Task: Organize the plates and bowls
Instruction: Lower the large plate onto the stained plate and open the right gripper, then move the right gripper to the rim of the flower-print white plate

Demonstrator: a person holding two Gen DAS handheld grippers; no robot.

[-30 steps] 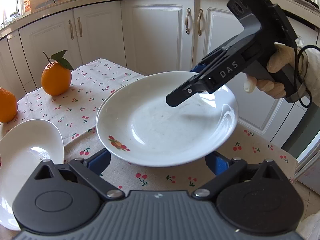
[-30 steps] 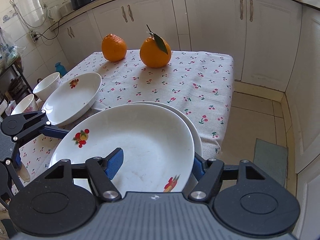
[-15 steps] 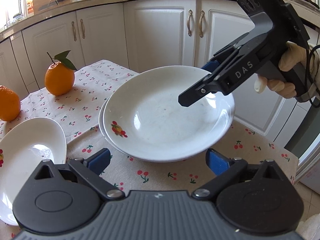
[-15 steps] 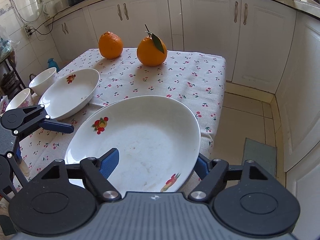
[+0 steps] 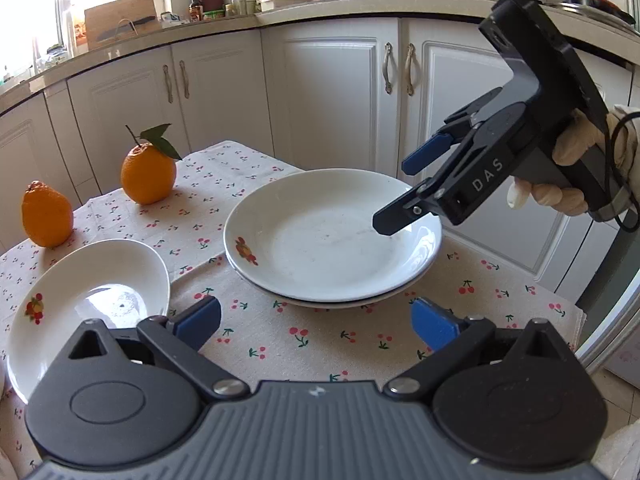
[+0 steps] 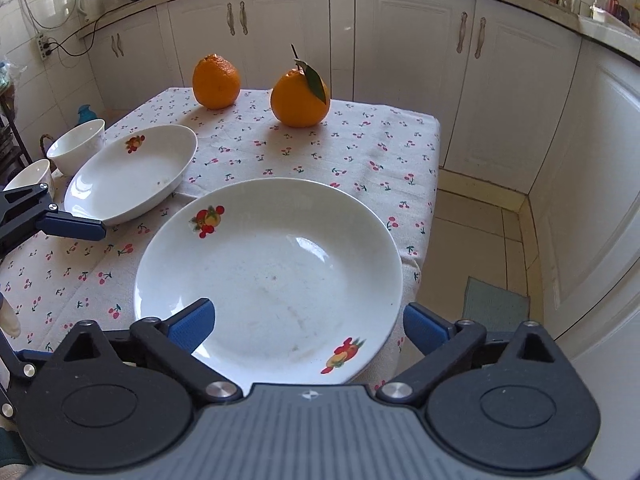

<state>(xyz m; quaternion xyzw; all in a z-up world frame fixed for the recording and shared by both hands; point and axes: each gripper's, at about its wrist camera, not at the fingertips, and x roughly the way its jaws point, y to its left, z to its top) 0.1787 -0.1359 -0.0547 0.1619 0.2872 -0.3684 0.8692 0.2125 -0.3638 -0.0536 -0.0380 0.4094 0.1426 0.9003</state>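
Observation:
Two white plates with fruit prints lie stacked (image 5: 332, 240) on the cherry-print tablecloth; the top plate (image 6: 272, 272) fills the right wrist view. A third white plate (image 5: 88, 296) (image 6: 132, 172) lies to the left. Two white bowls (image 6: 76, 146) stand at the table's far left edge. My left gripper (image 5: 316, 322) is open and empty, short of the stack. My right gripper (image 6: 306, 322) is open and empty, just above the stack's near rim; it shows in the left wrist view (image 5: 416, 184) over the plates' right side.
Two oranges (image 6: 300, 98) (image 6: 216, 82) stand at the far side of the table (image 6: 380, 148). White cabinets (image 5: 332, 92) surround the table. The table's right edge drops to a tiled floor (image 6: 480, 240) with a green mat (image 6: 496, 300).
The right gripper set the held plate down onto the other plate, opened and let go, and lifted slightly. The left gripper backed away from the stack.

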